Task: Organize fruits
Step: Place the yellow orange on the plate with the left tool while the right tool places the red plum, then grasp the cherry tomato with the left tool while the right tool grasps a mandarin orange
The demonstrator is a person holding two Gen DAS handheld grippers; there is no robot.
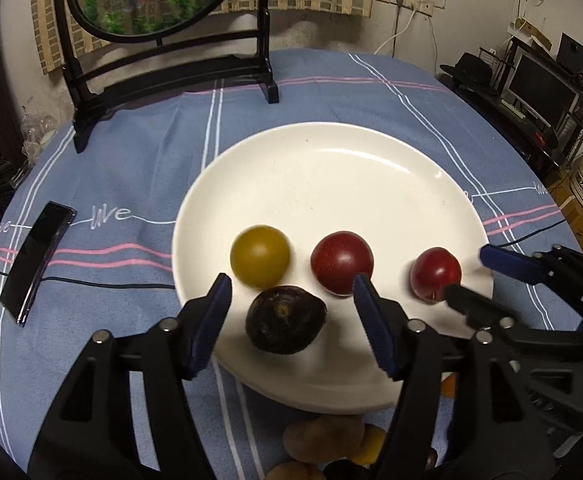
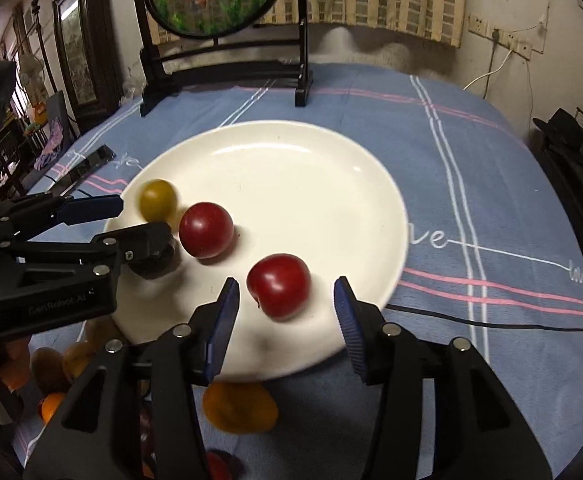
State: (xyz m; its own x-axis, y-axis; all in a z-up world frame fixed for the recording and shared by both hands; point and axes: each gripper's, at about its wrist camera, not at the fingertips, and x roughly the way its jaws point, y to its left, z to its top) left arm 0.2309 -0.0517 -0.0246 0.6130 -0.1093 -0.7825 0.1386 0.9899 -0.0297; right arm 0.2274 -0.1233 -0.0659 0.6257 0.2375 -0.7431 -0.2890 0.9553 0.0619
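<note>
A white plate (image 1: 331,168) (image 2: 291,168) lies on the blue cloth. On it are a yellow fruit (image 1: 260,256) (image 2: 158,199), two red fruits (image 1: 342,263) (image 1: 435,274) (image 2: 206,230) (image 2: 278,285) and a dark purple fruit (image 1: 285,319), which is mostly hidden in the right wrist view. My left gripper (image 1: 291,292) is open around the dark fruit, not touching it. My right gripper (image 2: 287,296) is open around the nearer red fruit; it also shows in the left wrist view (image 1: 471,276).
Several loose fruits lie off the plate's near edge, brown and orange ones (image 1: 323,436) (image 2: 239,406). A black phone (image 1: 37,262) lies left of the plate. A black framed goldfish screen (image 1: 163,56) stands at the back. A black cable (image 2: 491,322) crosses the cloth.
</note>
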